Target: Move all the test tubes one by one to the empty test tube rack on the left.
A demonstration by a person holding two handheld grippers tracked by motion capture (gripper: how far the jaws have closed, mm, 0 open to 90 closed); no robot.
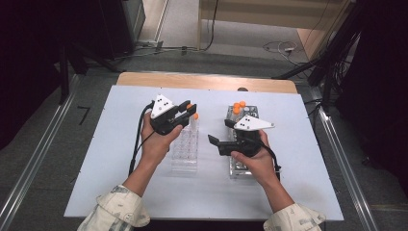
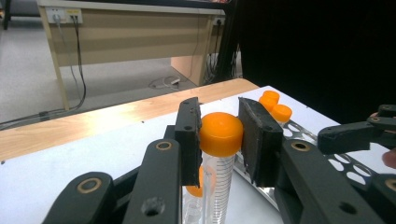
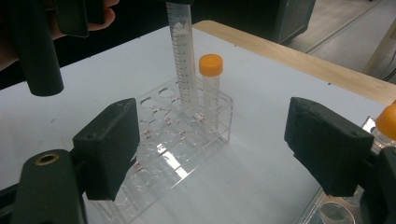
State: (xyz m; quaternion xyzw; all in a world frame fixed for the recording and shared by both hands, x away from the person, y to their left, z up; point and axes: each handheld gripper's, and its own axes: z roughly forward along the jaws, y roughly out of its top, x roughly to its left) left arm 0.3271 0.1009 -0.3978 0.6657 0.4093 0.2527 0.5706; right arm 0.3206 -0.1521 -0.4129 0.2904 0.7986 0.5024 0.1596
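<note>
Orange-capped tube (image 2: 219, 140) clamped between left gripper (image 2: 219, 135) pads, seemingly entering clear rack (image 3: 154, 154).

Left gripper (image 2: 219, 140) fingers clamped tight, right gripper (image 3: 212, 154) fingers wide apart, seemingly level.

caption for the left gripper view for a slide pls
Left gripper clamped on the orange cap of a graduated tube, above the clear rack.

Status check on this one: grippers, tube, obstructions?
Left gripper shut on orange-capped tube, tube over clear rack. Right gripper open, holding nothing. Nothing in the way.
</note>
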